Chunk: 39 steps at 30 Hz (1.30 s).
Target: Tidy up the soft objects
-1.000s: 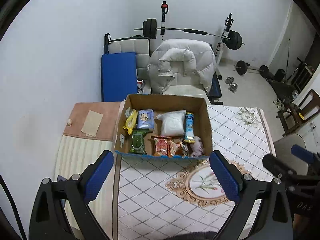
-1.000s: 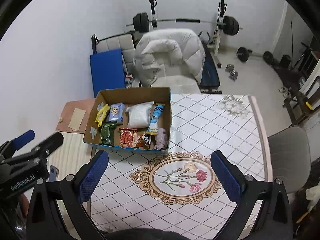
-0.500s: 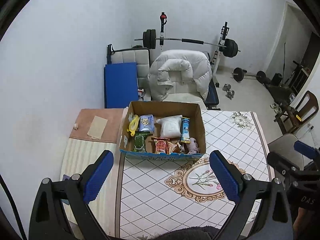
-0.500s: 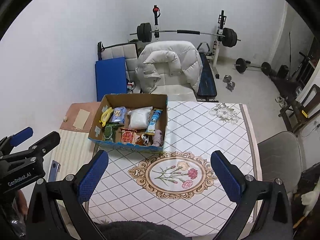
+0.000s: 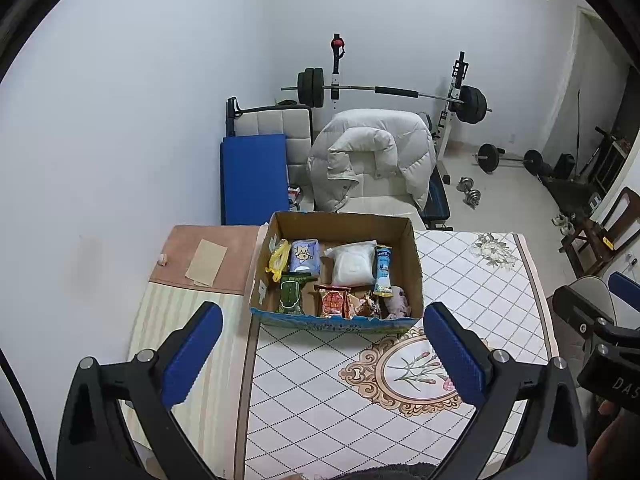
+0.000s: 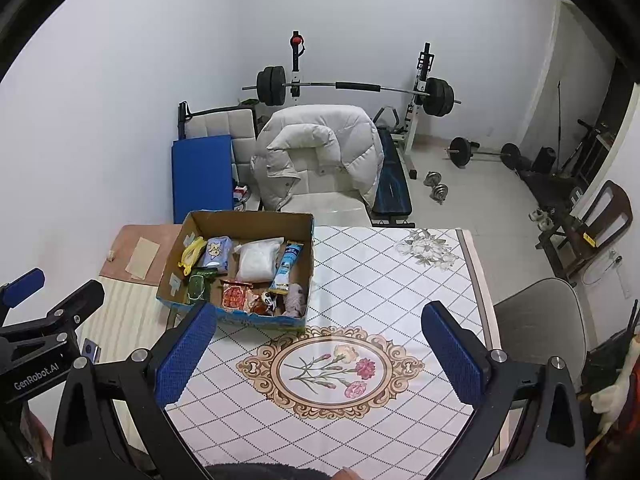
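Since the earlier frame both of my grippers have pulled up and back, so the cardboard box [image 5: 336, 268] looks smaller and sits farther off in both views, and the left gripper [image 5: 320, 348] has just been opening its jaws a touch wider with nothing between them. Right now it's spread fully and empty, and the right gripper [image 6: 320, 350] has its 2 blue pads spread wide and empty too. The soft stuff is all in that box, which sits at the far left corner of the table [image 6: 380, 280] on the diamond-pattern cloth: a yellow item [image 5: 278, 260], a blue packet [image 5: 305, 255], a white pouch [image 5: 354, 266], a tall blue-and-white sachet [image 5: 383, 270], a green packet [image 5: 291, 294], a red snack bag [image 5: 332, 302] and a pinkish plush thing [image 5: 398, 300] in the near right corner of the box. Looks to me like everything's packed and I'm basically backing off, or nothing's started yet, can't say which. What worries me if I go back in: the packs are crammed edge to edge, so wide jaws could snag 2 at once, or clip the box wall and shove the whole box toward the left edge. Squishy bags also slide out of a shallow pinch.
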Motion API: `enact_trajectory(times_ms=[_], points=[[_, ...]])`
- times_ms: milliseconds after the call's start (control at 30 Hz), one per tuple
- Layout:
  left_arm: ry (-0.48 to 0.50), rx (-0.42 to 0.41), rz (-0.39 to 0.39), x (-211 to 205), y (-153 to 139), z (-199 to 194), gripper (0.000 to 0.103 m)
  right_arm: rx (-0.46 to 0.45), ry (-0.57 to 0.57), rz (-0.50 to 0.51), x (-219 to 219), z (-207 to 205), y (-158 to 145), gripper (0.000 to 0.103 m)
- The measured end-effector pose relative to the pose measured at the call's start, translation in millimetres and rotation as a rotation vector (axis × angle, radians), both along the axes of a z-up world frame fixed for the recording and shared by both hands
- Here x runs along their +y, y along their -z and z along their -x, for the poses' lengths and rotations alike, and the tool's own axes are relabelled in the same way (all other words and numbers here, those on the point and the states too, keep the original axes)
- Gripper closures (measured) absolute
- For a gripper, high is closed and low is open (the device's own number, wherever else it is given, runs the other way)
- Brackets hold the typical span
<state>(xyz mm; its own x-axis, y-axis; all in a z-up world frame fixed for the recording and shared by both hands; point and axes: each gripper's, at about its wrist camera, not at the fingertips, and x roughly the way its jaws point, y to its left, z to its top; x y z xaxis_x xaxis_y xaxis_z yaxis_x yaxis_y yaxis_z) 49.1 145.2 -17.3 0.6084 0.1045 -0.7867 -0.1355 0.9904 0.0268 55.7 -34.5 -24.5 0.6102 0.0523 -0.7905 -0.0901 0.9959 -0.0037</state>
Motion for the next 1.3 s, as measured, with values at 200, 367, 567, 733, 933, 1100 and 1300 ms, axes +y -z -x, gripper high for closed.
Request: enact_trajectory(times_ms=[200,367,567,733,933,1100,1300], points=[[0.001,-0.011,-0.003,0.8,-4.3,-0.1,0.0,-0.006,0.005,0.006,-1.3,-1.0,-4.1,0.0],[0.003,-0.012,-0.003,1.7,-4.7,-0.1,0.0,-0.005,0.003,0.004,-1.6,-1.2,-5.0,0.0],[0.003,-0.017,0.005,2.7,-6.6,0.6,0.0,-0.01,0.003,0.013,-1.6,-1.7,-8.1,0.0],[0.001,-0.019,0.005,2.4,-7.7,1.1,0.0,-0.01,0.005,0.016,-1.2,-2.5,-10.8,0.0],[0.003,-0.02,0.01,1.6,-8.1,2.7,0.0,-0.007,0.007,0.013,-0.6,-1.5,-11.5,0.0],[0.002,-0.021,0.003,0.1,-8.5,2.4,0.0,0.001,0.011,0.008,-0.5,-0.4,-10.4,0.0],[-0.003,-0.027,0.004,0.2,-9.3,2.8,0.0,-0.003,0.013,0.005,-0.1,-0.6,-7.4,0.0]])
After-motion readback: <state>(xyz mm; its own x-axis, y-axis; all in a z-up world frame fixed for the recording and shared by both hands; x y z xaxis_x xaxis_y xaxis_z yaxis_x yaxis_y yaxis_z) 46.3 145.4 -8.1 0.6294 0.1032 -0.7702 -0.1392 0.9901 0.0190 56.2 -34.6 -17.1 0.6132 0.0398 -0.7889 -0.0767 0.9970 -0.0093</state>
